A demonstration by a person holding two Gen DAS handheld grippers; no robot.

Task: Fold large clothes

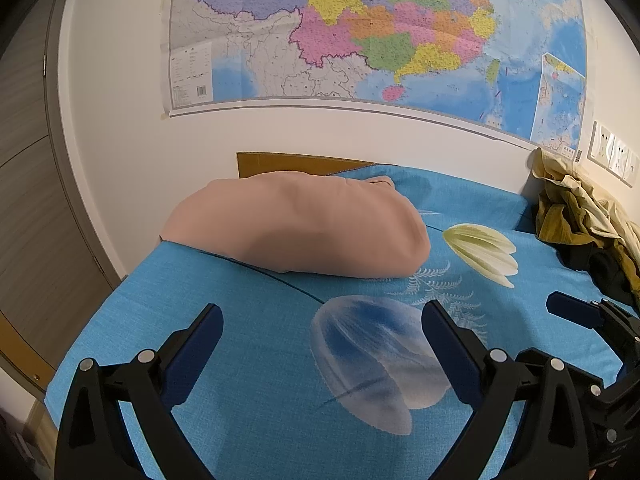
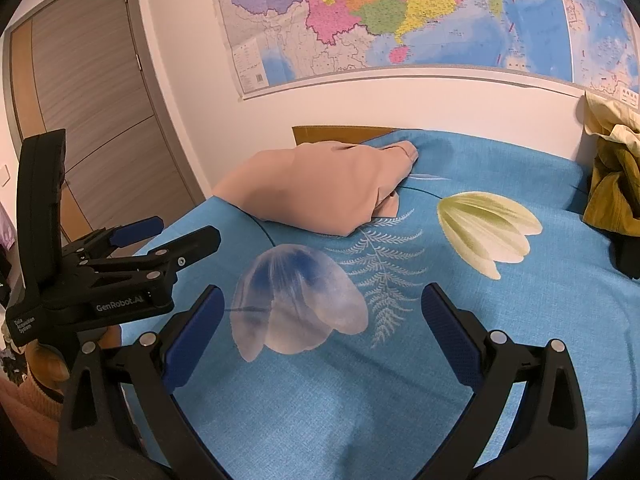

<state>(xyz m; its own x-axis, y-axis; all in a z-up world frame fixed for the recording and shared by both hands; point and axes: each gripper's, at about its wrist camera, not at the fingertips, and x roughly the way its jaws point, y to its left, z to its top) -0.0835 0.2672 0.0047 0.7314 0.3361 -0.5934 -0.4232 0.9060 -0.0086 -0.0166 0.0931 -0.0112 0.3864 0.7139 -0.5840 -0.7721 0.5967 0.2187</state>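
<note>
Left wrist view: my left gripper (image 1: 322,320) hung wide open above the blue bedsheet (image 1: 248,360), nothing between its blue pads (image 1: 448,340). The folded peach garment (image 1: 296,228) lay ahead of it, well apart, near the far left corner of the bed by the wall. The big printed tulip (image 1: 376,360) sat right under the gap of the fingers.

Right wrist view: my right gripper (image 2: 322,308) also gaped wide, empty, over the sheet. The peach garment (image 2: 320,188) lay ahead and slightly left, apart from the fingertips. I saw the left gripper (image 2: 172,236) at the left edge, parted, touching no cloth. A heap of olive and cream clothes (image 2: 612,184) lay at the far right of the bed. A map (image 2: 400,16) hung on the wall behind.
</note>
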